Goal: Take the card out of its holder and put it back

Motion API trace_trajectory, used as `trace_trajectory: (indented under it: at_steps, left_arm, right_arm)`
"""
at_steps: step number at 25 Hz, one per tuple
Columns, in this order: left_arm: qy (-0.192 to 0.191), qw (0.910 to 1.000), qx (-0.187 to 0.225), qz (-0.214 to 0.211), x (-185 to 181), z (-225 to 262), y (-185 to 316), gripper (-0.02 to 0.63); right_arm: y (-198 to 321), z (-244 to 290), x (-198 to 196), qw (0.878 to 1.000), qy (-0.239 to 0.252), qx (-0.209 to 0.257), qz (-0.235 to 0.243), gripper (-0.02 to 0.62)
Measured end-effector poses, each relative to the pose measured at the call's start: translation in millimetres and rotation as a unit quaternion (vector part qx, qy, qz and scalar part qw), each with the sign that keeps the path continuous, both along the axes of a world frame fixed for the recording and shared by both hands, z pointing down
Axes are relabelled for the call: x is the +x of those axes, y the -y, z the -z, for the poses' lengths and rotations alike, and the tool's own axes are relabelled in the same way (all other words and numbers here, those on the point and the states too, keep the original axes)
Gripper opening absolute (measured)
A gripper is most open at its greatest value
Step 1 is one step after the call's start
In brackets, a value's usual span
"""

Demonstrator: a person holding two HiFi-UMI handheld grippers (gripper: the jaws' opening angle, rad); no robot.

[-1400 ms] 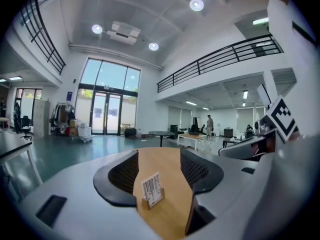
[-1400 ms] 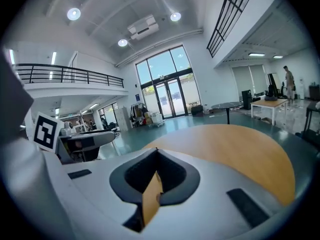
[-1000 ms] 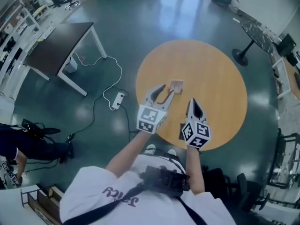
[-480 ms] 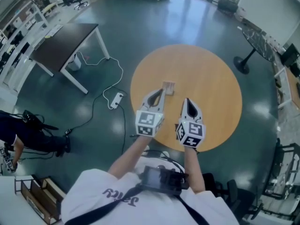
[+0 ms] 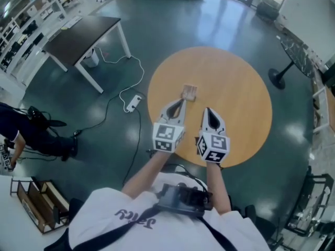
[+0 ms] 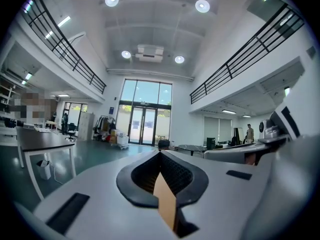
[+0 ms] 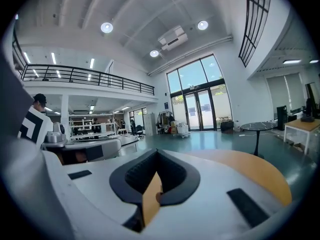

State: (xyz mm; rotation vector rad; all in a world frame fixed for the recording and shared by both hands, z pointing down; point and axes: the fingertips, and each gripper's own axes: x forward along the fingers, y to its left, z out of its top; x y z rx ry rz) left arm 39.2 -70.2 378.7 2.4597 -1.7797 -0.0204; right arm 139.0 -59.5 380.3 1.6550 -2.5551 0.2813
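The left fingers (image 5: 182, 102) have just closed together on nothing, and the right fingers (image 5: 208, 112) are pressed together and empty too. The holder (image 5: 189, 92) lies untouched on the surface (image 5: 235, 88), just past the left fingertips. Whether the card is inside it, I can't tell. The task looks either not yet begun or already finished.

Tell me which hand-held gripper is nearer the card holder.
Left. The left hand-held gripper points at the card holder from just short of it; the right hand-held gripper is farther back, to its right.
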Motion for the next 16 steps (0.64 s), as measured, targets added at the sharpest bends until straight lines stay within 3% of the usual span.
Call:
trace_trajectory:
  at_steps: [16]
  left_arm:
    - [-0.007, 0.9995, -0.016, 0.026, 18, -17, -13, 0.011]
  right_arm:
    - [-2, -4, 20, 1.000, 0.003, -0.002, 0.029, 0.018]
